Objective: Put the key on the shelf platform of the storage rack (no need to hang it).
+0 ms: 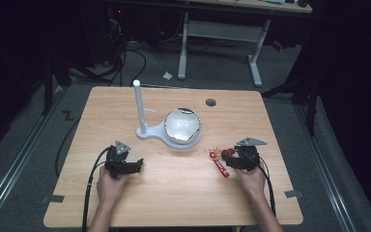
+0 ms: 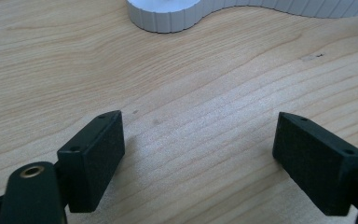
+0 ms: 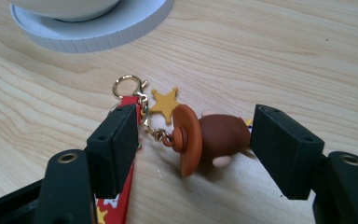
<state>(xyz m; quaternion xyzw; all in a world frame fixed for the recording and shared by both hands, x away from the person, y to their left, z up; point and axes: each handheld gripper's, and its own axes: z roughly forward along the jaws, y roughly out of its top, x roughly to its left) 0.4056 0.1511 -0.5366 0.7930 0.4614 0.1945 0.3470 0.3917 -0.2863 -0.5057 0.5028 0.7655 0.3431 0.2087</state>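
A keychain [image 1: 221,162] lies on the wooden table [image 1: 174,193] at the right: a brown figure with an orange cowboy hat [image 3: 214,137], a yellow star [image 3: 164,103], a gold clasp and a red strap [image 3: 121,196]. My right gripper [image 3: 196,149] stands open around the figure; the pads do not press on it, and its left jaw rests over the red strap. In the high view the right gripper [image 1: 229,158] points left at the keychain. My left gripper [image 1: 136,165] rests on the table at the left, open, with bare wood between its jaws [image 2: 198,158].
A white stand [image 1: 147,131] with an upright pole [image 1: 138,104] and a shiny round bowl [image 1: 182,124] sits mid-table, just beyond both grippers. Its ribbed white base [image 2: 168,18] [image 3: 98,32] edges both gripper views. A cable hole [image 1: 210,102] lies near the far edge.
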